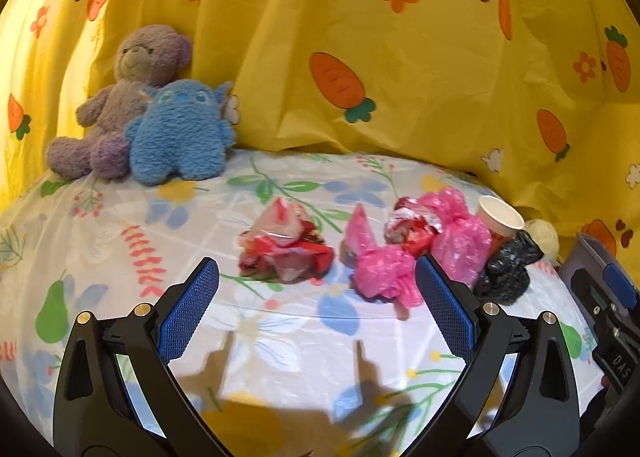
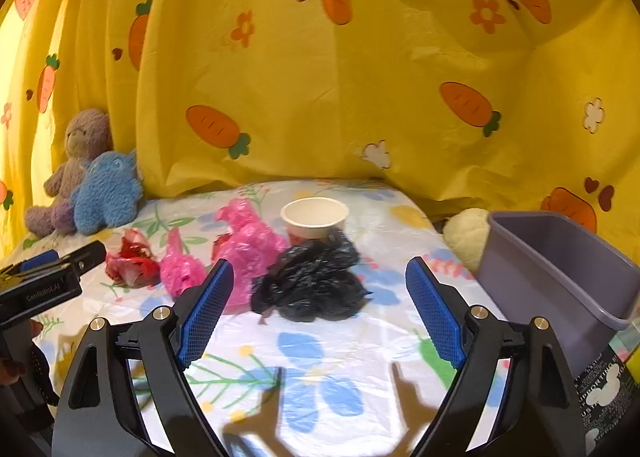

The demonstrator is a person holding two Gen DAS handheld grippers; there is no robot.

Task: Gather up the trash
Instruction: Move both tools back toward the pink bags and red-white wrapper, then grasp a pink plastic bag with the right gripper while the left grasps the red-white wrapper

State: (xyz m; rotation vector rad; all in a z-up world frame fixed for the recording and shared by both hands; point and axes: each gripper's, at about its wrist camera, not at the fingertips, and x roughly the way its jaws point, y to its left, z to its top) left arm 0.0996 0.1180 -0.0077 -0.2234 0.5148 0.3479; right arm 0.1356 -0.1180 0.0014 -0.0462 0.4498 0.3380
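Trash lies in a row on the floral sheet: a red-and-clear wrapper, a small pink bag, a larger pink bag with a red foil wrapper beside it, a crumpled black bag and a paper cup. My left gripper is open and empty, short of the red wrapper and small pink bag. My right gripper is open and empty, its jaws either side of the black bag, just short of it. A grey-purple bin stands at the right.
A purple teddy bear and a blue plush sit at the back left against the yellow carrot-print curtain. A cream plush lies behind the bin. The left gripper's body shows in the right wrist view.
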